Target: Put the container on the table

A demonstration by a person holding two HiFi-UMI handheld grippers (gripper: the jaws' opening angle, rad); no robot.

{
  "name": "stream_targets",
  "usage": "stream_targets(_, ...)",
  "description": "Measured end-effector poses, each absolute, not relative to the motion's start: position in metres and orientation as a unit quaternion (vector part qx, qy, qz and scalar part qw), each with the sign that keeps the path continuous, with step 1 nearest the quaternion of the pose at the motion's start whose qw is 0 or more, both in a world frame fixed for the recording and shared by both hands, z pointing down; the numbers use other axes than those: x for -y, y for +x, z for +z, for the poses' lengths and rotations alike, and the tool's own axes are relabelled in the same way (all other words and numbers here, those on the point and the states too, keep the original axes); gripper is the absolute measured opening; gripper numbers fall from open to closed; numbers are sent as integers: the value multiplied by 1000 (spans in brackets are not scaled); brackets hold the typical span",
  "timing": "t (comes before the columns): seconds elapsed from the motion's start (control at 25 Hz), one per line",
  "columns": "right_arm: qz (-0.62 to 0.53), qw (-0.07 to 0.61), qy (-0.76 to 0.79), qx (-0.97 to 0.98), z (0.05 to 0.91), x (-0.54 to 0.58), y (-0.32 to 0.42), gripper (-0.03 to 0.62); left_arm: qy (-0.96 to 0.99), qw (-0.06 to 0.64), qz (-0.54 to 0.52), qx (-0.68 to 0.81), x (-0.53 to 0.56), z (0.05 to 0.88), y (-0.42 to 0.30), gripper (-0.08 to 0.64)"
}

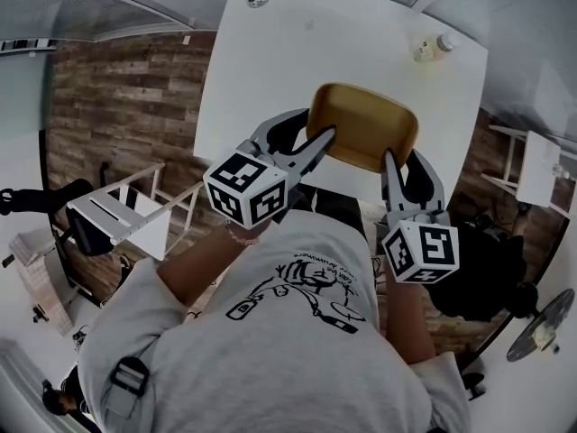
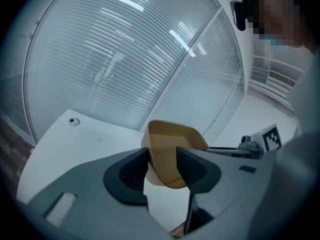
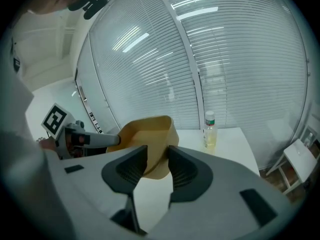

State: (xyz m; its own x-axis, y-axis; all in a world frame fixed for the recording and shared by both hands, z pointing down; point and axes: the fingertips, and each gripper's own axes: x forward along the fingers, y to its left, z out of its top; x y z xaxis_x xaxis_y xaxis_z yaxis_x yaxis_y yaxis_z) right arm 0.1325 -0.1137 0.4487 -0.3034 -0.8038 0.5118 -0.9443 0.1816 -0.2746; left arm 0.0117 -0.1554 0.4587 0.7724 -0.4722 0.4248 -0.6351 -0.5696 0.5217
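A person is carrying a tan container (image 1: 365, 124) between two hand-held tools, the left gripper (image 1: 323, 141) and the right gripper (image 1: 389, 165) each gripping one end of it. The left fingers (image 2: 132, 171) are pinching the wall at their end, drawn in to a narrow gap with the tan rim (image 2: 172, 146) wedged between them; the right fingers (image 3: 127, 171) are clamping the opposite wall (image 3: 147, 134) in the same way. The container is hanging tilted just ahead of both fingertips and appears to be clear of the white desk (image 1: 297, 52) below it, so the setting-down step is judged under way: the next move is calling for levelling, lowering until the base rests, then releasing both ends. Well beyond the right fingers, a small bottle (image 3: 210, 129) is standing on the desk.
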Motion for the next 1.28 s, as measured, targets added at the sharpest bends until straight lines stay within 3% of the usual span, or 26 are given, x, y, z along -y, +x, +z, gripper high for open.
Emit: stream_targets(1.28,357,167,563,726,621,136,143,121,859,344,193,326,167,619,19,172)
